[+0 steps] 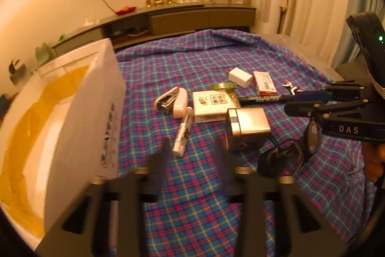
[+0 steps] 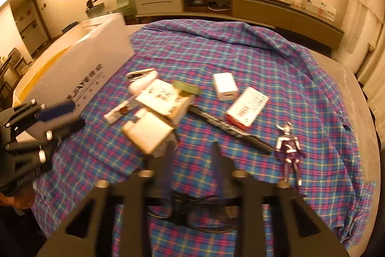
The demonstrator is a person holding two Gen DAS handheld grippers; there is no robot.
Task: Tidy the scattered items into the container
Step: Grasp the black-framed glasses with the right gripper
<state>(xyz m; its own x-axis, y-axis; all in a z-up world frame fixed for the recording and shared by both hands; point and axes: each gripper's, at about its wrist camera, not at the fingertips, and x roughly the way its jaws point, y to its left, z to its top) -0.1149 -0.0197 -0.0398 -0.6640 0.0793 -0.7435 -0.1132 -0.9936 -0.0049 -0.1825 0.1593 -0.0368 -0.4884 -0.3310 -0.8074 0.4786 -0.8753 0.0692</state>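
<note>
The right gripper (image 1: 310, 130), jaws nearly closed, pinches the eyeglasses (image 1: 292, 153) for transfer to the white box (image 1: 105, 98) at nine o'clock; the left gripper (image 2: 72, 116) waits, shut and empty.

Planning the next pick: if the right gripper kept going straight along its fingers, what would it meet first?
Probably the bare plaid cloth just ahead of the right gripper; the black marker lies further along, though depth is unclear.

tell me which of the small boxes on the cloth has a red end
The flat box with the barcode label, lying right of the plain white charger cube; the other boxes show no red.
</note>
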